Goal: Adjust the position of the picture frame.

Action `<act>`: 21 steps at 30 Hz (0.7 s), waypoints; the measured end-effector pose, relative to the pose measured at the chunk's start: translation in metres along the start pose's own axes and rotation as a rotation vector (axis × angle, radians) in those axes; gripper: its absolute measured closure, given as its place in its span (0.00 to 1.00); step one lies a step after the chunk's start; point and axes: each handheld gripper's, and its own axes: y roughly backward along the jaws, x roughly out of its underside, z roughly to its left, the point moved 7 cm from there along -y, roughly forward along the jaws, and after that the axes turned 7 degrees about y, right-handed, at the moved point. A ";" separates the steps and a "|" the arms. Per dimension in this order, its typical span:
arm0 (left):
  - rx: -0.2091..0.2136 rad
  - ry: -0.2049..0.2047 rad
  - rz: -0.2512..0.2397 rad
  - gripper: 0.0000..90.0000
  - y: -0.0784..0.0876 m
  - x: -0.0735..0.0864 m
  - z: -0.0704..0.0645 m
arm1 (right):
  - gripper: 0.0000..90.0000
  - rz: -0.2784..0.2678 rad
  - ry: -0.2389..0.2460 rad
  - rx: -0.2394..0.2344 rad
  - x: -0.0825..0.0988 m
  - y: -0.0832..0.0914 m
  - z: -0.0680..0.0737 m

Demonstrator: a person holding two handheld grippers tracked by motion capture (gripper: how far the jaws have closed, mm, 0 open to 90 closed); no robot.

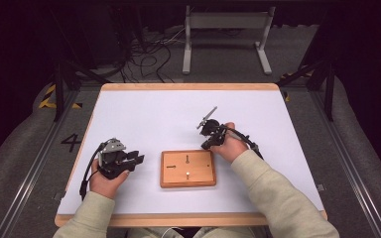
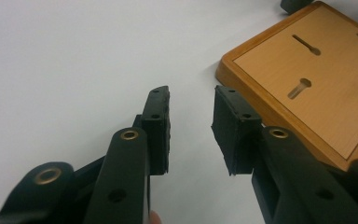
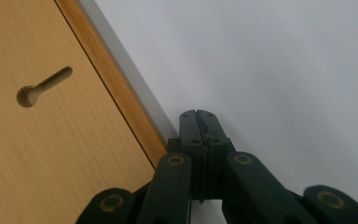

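A flat wooden board [image 1: 198,178] with keyhole-shaped slots cut into its top lies at the middle of the white table. In the left gripper view the board [image 2: 307,93] sits ahead and to the right of the jaws. My left gripper [image 1: 138,159] rests on the table left of the board and points at it. In its own view the left gripper [image 2: 192,98] stands open, with bare table between the pads. My right gripper [image 1: 207,145] is at the board's far right corner, pointing down. Its own view has the right gripper [image 3: 198,115] shut just beside the board's edge [image 3: 121,112], pads pressed together with nothing visible between them.
The white tabletop [image 1: 144,114] has a wooden rim. Beyond its far edge stand a grey metal frame [image 1: 225,22] and loose cables [image 1: 149,54] on the floor. A keyhole slot [image 3: 42,86] lies left of the right jaws.
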 end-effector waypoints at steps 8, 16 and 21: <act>0.033 -0.042 -0.018 0.68 -0.001 -0.007 -0.008 | 0.91 -0.223 -0.020 0.071 0.009 0.031 -0.003; 0.042 -0.079 -0.037 0.59 -0.005 -0.013 -0.012 | 0.78 -0.339 -0.060 0.100 0.035 0.060 0.003; 0.033 -0.084 -0.051 0.56 -0.006 -0.018 -0.012 | 0.72 -0.422 -0.080 0.123 0.048 0.073 0.008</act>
